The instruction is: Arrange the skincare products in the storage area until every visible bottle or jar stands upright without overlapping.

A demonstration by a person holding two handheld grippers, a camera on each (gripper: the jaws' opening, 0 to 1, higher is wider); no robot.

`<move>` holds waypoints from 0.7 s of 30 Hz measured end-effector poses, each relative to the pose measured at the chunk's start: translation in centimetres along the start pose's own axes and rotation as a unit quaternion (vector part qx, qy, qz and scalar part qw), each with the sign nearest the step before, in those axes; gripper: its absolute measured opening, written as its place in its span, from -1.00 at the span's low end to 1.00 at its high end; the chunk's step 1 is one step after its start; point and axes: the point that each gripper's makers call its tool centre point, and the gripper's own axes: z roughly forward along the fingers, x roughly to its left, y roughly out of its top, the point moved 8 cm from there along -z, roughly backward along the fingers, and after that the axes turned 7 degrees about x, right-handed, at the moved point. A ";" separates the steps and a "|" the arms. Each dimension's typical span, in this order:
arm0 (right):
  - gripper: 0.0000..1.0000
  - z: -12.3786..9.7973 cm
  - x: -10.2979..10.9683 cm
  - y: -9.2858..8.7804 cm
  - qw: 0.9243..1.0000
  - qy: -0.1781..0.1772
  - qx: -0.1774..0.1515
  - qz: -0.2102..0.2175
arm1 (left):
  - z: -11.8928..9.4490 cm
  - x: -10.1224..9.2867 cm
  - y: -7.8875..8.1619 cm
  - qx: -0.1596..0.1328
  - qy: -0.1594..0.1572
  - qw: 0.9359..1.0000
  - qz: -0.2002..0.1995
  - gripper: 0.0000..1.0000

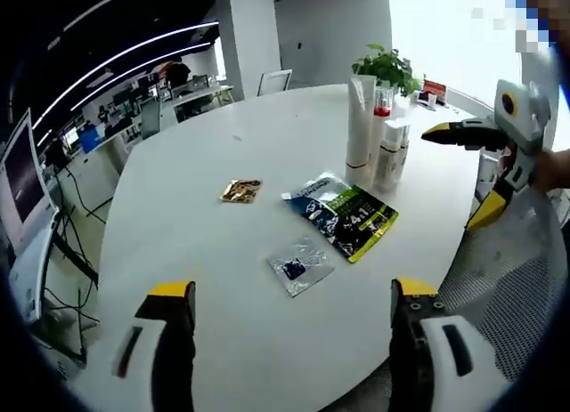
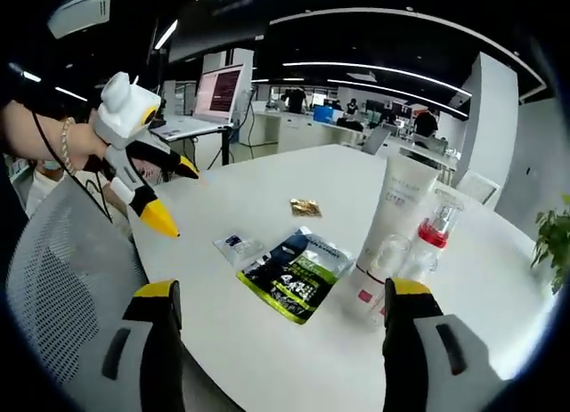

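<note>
- Small clear sachet and green-black foil pouch lie flat at ten o'clock of the bottles; a sweeping jaw could scatter them.
- Tall white tube, red-collared pump bottle and clear bottle stand upright, touching; one nudge could topple all.
- Right gripper, jaws apart and empty, near them.
- Left gripper, jaws apart, empty.

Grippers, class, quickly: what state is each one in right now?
Left gripper: open, jaws wide apart, holding nothing.
Right gripper: open, jaws wide apart, empty, the tall white tube standing beyond them.
</note>
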 end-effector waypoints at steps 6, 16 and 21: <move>0.99 -1.3 -1.2 -0.7 0.999 -0.012 -0.008 0.043 | -1.6 -0.4 0.1 -0.007 0.001 1.000 -0.016 0.92; 0.99 -2.9 -2.3 -0.5 0.996 -0.012 -0.027 0.082 | -3.4 -0.9 -0.3 -0.017 0.002 0.999 -0.047 0.98; 0.99 -3.4 -2.5 -0.6 0.994 -0.007 -0.033 0.101 | -4.0 -1.0 -0.2 -0.023 0.007 0.998 -0.057 0.98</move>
